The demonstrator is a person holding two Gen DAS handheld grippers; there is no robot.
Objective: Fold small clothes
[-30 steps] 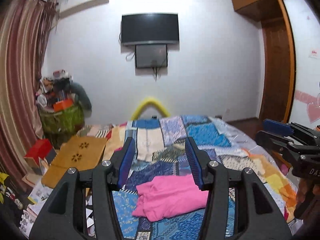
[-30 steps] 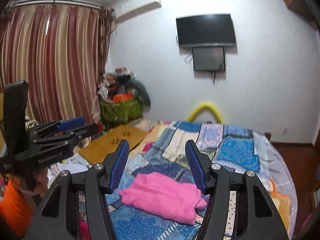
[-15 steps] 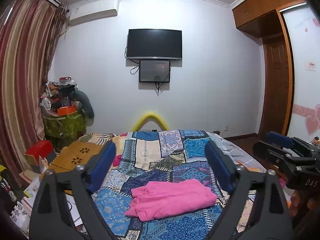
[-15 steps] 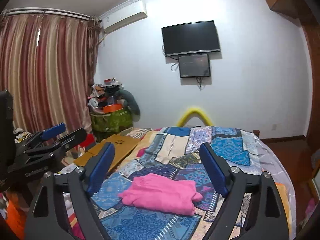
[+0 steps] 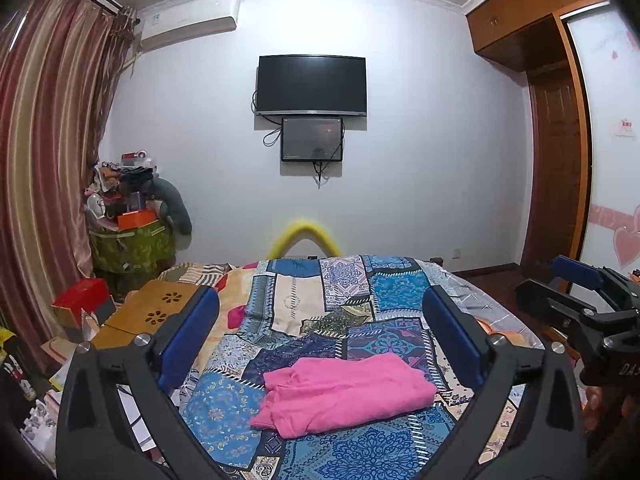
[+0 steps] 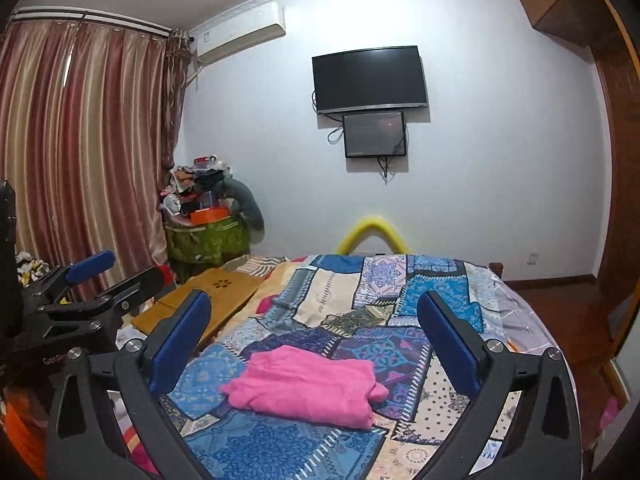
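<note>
Patchwork blue quilted bedspread (image 5: 352, 312) covers the bed, white wall and black wall-mounted television (image 5: 311, 85) beyond. Soft pink folded garment (image 5: 344, 390) lies mid-bed, rumpled at its edges. Left claw (image 5: 320, 332) and right claw (image 6: 316, 330) both gape wide, empty, above it. Striped curtain (image 6: 80, 152) hangs left.

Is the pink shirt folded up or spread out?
Folded: the pink garment lies as a compact, layered bundle on the patchwork bedspread.

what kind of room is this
Most likely a home bedroom: a bed under a patchwork bedspread holds a folded pink garment, a television hangs on the wall, and striped curtains cover one side.
</note>
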